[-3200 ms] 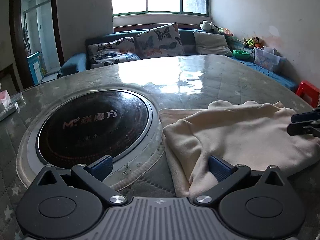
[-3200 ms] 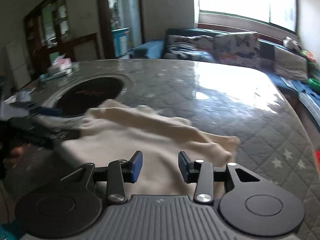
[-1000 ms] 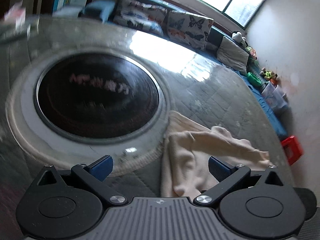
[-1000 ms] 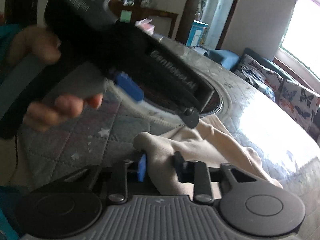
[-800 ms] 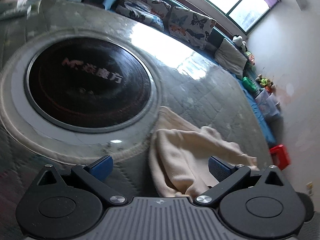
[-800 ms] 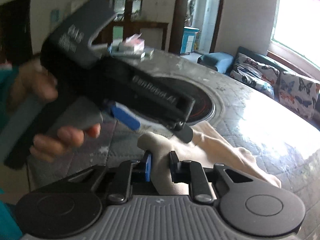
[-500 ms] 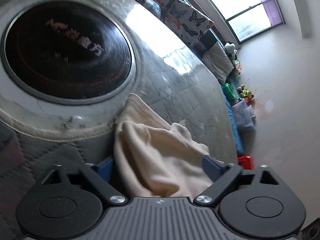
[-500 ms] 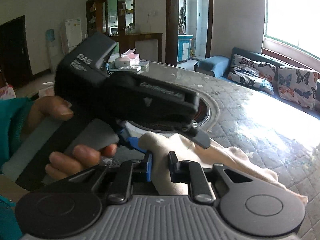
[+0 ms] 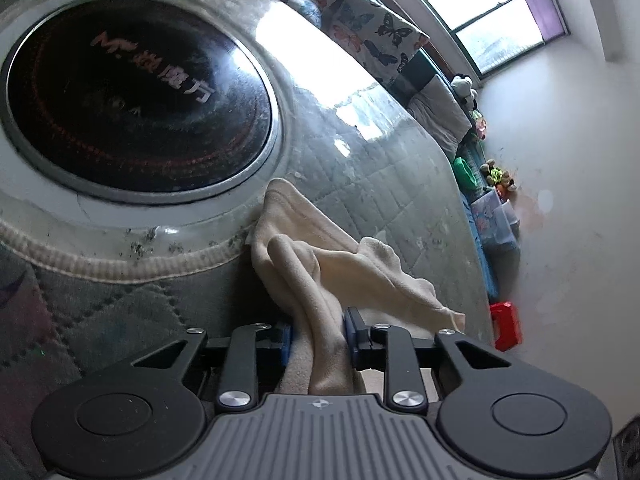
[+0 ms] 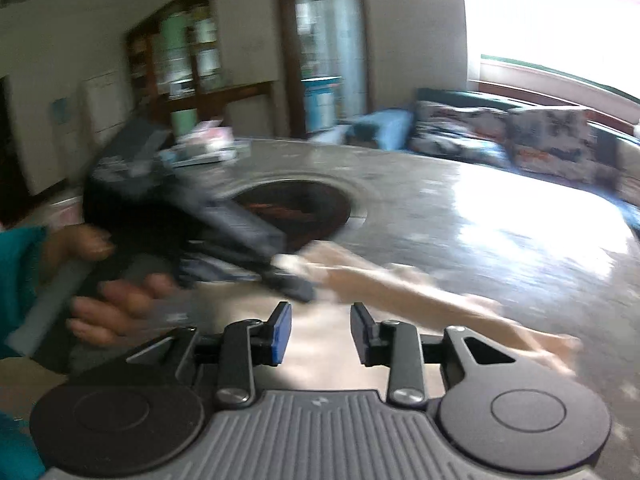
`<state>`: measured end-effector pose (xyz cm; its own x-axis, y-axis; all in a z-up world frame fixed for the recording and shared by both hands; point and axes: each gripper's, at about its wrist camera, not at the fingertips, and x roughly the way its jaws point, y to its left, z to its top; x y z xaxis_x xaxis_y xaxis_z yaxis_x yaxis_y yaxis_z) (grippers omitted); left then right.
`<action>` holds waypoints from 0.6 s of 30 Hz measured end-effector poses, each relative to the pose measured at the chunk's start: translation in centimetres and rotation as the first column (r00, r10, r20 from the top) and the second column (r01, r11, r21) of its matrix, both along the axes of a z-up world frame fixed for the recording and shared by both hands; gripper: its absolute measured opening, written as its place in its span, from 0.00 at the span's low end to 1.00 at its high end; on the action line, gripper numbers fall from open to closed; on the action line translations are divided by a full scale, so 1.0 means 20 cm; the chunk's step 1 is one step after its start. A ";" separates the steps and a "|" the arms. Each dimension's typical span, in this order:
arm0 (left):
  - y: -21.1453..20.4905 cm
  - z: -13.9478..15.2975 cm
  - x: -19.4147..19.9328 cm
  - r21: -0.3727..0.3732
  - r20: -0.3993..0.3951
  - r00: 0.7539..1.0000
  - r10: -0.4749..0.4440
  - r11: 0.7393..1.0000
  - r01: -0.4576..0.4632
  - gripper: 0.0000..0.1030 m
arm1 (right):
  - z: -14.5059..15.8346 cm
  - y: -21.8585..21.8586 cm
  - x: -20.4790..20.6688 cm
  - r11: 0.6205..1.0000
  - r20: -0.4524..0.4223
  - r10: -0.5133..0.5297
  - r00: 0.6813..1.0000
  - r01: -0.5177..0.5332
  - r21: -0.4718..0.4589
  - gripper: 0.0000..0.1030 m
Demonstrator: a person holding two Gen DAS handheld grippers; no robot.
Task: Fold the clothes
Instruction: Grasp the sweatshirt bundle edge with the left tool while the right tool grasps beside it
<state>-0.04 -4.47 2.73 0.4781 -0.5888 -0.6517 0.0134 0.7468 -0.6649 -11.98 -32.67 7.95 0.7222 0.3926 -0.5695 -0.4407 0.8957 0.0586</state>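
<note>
Quilted table [image 9: 392, 184] beside black hob [image 9: 132, 96]: cream cloth [image 9: 304, 256] bunched, no tidy fold visible. Left gripper [image 9: 318, 334] jaws closing on cloth, pads pressing. Right gripper [image 10: 320, 330] jaws opening, nothing between. Folding mostly left.

The left black hand-held gripper [image 9: 318, 338] points downward at a slant, and its two fingers with blue pads [image 9: 285, 339] are closing on a bunched fold of cream soft cloth [image 9: 320, 344] that fills the gap between them. A bare hand [image 10: 116, 312] with a teal sleeve [image 10: 18, 264] holds its handle, blurred, to the left of the right black hand-held gripper [image 10: 320, 334]. The jaws of the right one are opening, and nothing lies between its pads.
</note>
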 end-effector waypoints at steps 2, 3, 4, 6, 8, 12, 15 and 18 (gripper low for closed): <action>0.00 0.00 -0.01 0.018 0.014 1.000 -0.009 1.000 0.009 0.26 | -0.03 -0.11 0.03 0.994 0.004 -0.107 0.994 0.107 -0.025 0.41; -0.01 0.00 -0.01 0.026 0.020 1.000 -0.014 1.000 0.013 0.26 | -0.05 -0.18 0.05 0.987 -0.008 -0.159 0.987 0.159 -0.024 0.41; -0.01 0.00 -0.01 0.033 0.026 1.000 -0.018 0.999 0.017 0.26 | -0.07 -0.24 0.07 0.977 -0.017 -0.212 0.977 0.211 -0.025 0.41; -0.01 0.01 -0.01 0.050 0.037 0.999 -0.026 0.998 0.025 0.26 | -0.11 -0.35 0.12 0.950 -0.024 -0.311 0.950 0.310 -0.031 0.41; -0.03 0.01 -0.01 0.073 0.050 0.998 -0.036 0.997 0.033 0.26 | -0.15 -0.46 0.12 0.927 -0.049 -0.375 0.926 0.375 -0.007 0.43; -0.06 0.04 -0.01 0.136 0.089 0.993 -0.074 0.989 0.062 0.26 | -0.21 -0.60 0.13 0.898 -0.115 -0.429 0.896 0.437 0.052 0.45; -0.10 0.06 0.00 0.192 0.121 0.987 -0.109 0.978 0.085 0.26 | -0.25 -0.65 0.13 0.889 -0.157 -0.428 0.890 0.446 0.105 0.44; -0.13 0.08 0.00 0.242 0.150 0.978 -0.143 0.965 0.104 0.25 | -0.26 -0.64 0.13 0.894 -0.165 -0.406 0.899 0.428 0.134 0.32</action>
<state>0.05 -7.17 4.34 0.5233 -0.4924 -0.6955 0.2095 0.8655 -0.4551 -9.36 -45.38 2.76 0.7642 0.1665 -0.6231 -0.0069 0.9682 0.2502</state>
